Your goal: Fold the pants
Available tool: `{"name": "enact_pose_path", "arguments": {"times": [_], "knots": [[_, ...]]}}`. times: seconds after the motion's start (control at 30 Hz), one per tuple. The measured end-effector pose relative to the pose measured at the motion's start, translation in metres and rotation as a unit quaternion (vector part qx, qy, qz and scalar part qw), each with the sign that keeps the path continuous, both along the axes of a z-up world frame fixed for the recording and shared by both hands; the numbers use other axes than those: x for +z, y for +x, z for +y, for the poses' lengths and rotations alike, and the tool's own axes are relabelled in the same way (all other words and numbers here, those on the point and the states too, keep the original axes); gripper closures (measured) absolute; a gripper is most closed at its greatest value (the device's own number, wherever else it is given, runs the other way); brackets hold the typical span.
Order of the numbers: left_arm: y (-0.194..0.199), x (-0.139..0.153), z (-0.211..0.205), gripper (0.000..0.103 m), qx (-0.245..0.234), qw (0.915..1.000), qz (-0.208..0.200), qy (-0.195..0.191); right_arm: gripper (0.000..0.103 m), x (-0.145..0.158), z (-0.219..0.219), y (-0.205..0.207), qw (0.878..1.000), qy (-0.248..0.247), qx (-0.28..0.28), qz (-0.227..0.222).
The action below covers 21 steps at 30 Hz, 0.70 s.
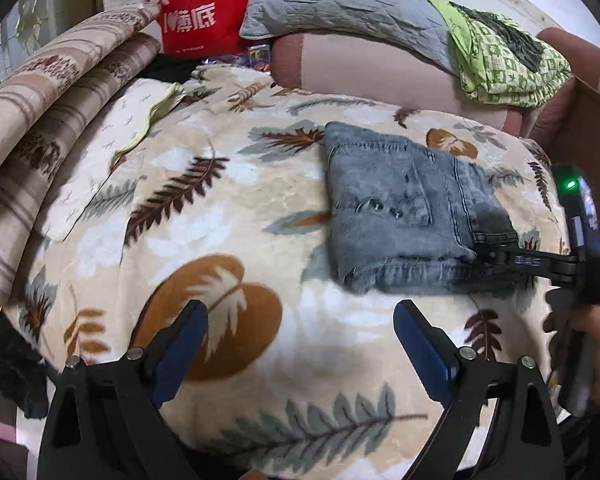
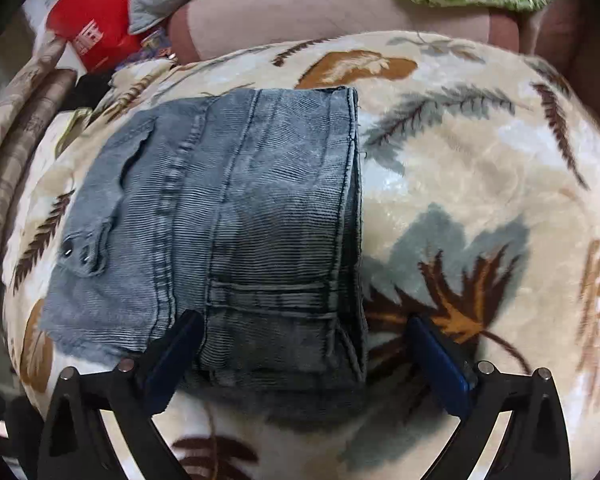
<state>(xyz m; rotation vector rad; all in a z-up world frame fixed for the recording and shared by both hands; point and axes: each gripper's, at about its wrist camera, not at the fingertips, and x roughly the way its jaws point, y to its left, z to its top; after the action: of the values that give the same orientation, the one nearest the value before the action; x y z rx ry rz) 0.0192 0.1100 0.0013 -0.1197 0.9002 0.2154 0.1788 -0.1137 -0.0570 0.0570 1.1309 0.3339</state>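
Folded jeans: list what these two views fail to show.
- Underside and inner layers of the folded jeans: hidden by the top layer in both views.
- Near edge of the jeans, right wrist view: blurred, partly behind the right gripper.
- Person's hand, left wrist view: cut off by the frame edge.
- Red bag print: blurred.

Faded grey-blue corduroy folded pants [image 2: 236, 216] on a cream fleece blanket [image 1: 228, 216] with brown, rust and grey-green leaf print; lime-green patterned cloth [image 1: 508, 64], red bag [image 1: 204, 12] with white lettering behind.
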Motion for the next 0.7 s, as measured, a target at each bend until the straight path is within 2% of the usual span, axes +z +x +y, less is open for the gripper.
{"name": "enact_pose_path", "arguments": {"times": [0.07, 0.13, 0.2, 0.23, 0.3, 0.33, 0.37, 0.4, 0.43, 0.5, 0.53, 0.57, 0.63, 0.7], "knots": [[0.021, 0.003, -0.002, 0.009, -0.013, 0.9997, -0.005, -0.018, 0.0, 0.023, 0.0, 0.002, 1.0, 0.005, 0.001, -0.023], [0.05, 0.008, -0.008, 0.009, -0.022, 0.9995, -0.02, -0.004, 0.0, 0.046, -0.002, 0.008, 0.999, 0.021, 0.001, -0.049], [0.071, 0.004, -0.01, 0.009, -0.017, 0.9995, -0.016, 0.021, 0.0, 0.07, -0.007, 0.025, 0.994, 0.09, 0.005, -0.059], [0.081, -0.001, -0.009, 0.009, -0.013, 0.9995, -0.011, 0.025, 0.0, 0.08, -0.01, 0.042, 0.986, 0.158, 0.015, -0.048], [0.096, -0.016, -0.005, 0.009, -0.007, 0.9997, 0.008, 0.02, 0.0, 0.08, -0.006, 0.072, 0.962, 0.271, 0.041, -0.002], [0.1, -0.022, -0.003, 0.009, -0.005, 0.9997, 0.017, 0.018, 0.0, 0.076, -0.003, 0.083, 0.95, 0.307, 0.049, 0.022], [0.103, -0.03, 0.0, 0.009, 0.0, 0.9995, 0.026, 0.015, 0.0, 0.067, 0.004, 0.101, 0.933, 0.351, 0.059, 0.059], [0.103, -0.034, 0.001, 0.009, 0.003, 0.9995, 0.03, 0.014, 0.0, 0.058, 0.011, 0.112, 0.922, 0.372, 0.065, 0.081], [0.105, -0.038, 0.002, 0.009, 0.004, 0.9995, 0.031, 0.01, 0.0, 0.046, 0.02, 0.126, 0.918, 0.38, 0.066, 0.095], [0.107, -0.043, 0.002, 0.009, 0.001, 0.9995, 0.031, 0.002, 0.001, 0.023, 0.023, 0.142, 0.926, 0.36, 0.051, 0.101], [0.108, -0.044, 0.001, 0.009, -0.003, 0.9995, 0.031, -0.003, 0.005, -0.003, 0.018, 0.154, 0.929, 0.348, 0.017, 0.122], [0.111, -0.047, -0.001, 0.009, -0.004, 0.9994, 0.034, -0.003, 0.015, -0.018, 0.01, 0.157, 0.922, 0.364, -0.007, 0.131], [0.115, -0.053, -0.003, 0.009, -0.005, 0.9991, 0.043, 0.003, 0.016, -0.014, 0.006, 0.154, 0.923, 0.366, -0.005, 0.119], [0.115, -0.053, -0.002, 0.009, 0.0, 0.9991, 0.042, -0.003, 0.014, 0.001, 0.008, 0.147, 0.932, 0.345, 0.003, 0.111]]}}
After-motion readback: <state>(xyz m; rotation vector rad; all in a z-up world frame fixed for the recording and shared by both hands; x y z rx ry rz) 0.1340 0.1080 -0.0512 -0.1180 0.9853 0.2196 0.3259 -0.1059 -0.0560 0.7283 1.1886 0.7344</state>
